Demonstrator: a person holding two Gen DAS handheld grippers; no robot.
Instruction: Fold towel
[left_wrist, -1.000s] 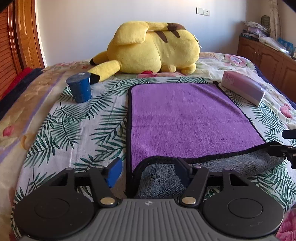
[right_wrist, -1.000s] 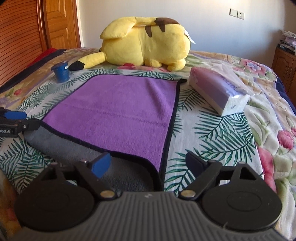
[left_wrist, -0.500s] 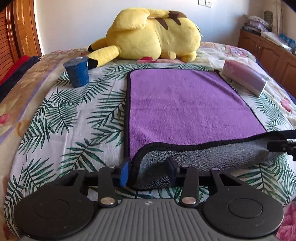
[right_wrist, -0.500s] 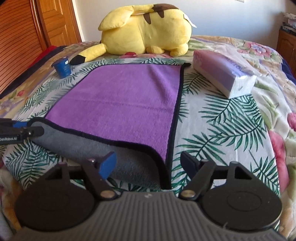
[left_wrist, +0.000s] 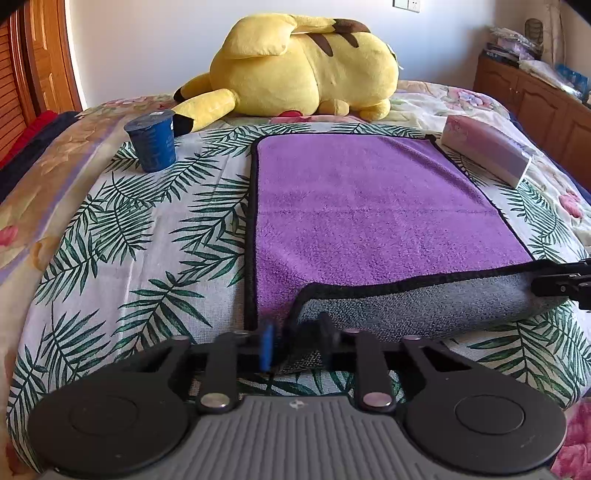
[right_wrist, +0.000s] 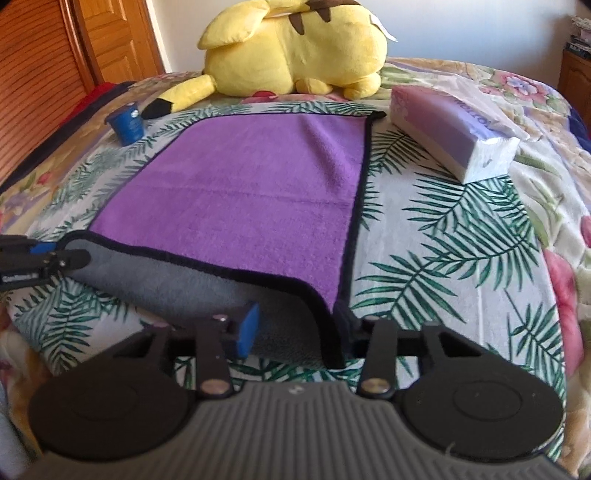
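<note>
A purple towel (left_wrist: 369, 206) with black trim lies flat on the bed; its near edge is turned up and shows the grey underside (left_wrist: 406, 306). It also shows in the right wrist view (right_wrist: 251, 192). My left gripper (left_wrist: 295, 341) is shut on the towel's near left corner. My right gripper (right_wrist: 295, 325) has its jaws partly closed around the near right corner, with a gap still visible between the pads. The right gripper's tip shows at the right edge of the left wrist view (left_wrist: 561, 284), the left gripper's at the left edge of the right wrist view (right_wrist: 40, 258).
A large yellow plush toy (left_wrist: 303, 70) lies at the far end of the bed. A blue cup (left_wrist: 151, 140) stands left of the towel, a tissue pack (left_wrist: 487, 155) lies right of it. Wooden cabinets (left_wrist: 546, 99) stand at the right.
Both grippers have closed in on the towel's near corners. The left jaws went from open to pinched on the corner; the right jaws narrowed. The near edge rose and folded over slightly more.
</note>
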